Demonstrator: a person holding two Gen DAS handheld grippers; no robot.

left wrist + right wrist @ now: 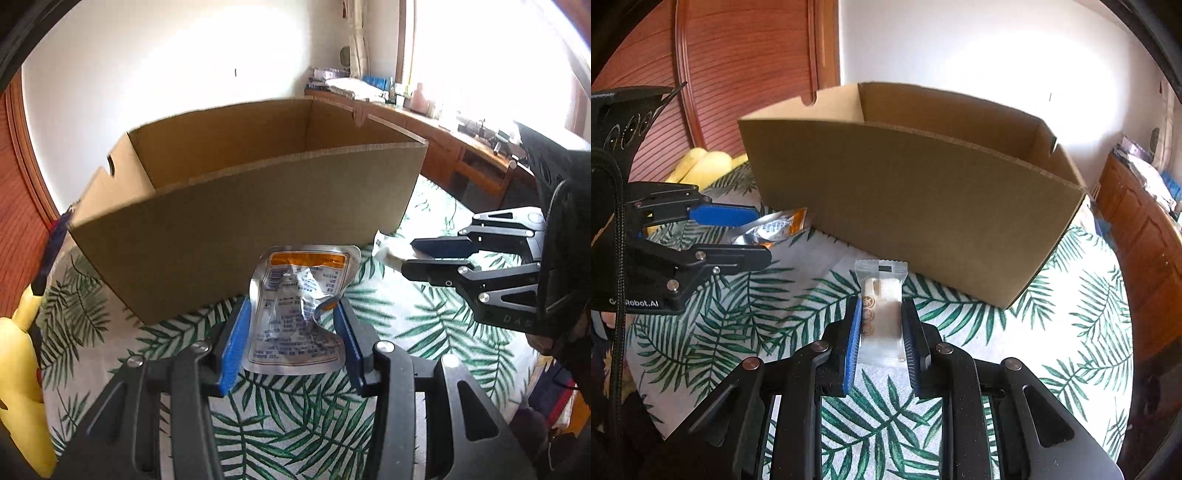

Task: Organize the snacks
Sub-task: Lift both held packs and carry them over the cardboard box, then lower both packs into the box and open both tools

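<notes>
My left gripper (291, 325) is shut on a crinkled silver snack pouch with an orange band (295, 295), held above the leaf-print cloth in front of an open cardboard box (258, 206). My right gripper (881, 332) is shut on a small clear-wrapped white snack bar (881, 306), also just in front of the box (923, 206). In the left wrist view, the right gripper (417, 254) shows at the right with the white wrapper (388, 251) between its fingers. From the right wrist camera, the left gripper (753, 236) and its silver pouch (768, 229) sit at the left. The box floor is hidden.
The leaf-print cloth (1071, 295) covers the table. A yellow plush toy (22, 369) lies at the left, near a red wooden door (738, 74). A wooden desk with clutter (424, 118) runs along the far right under a bright window.
</notes>
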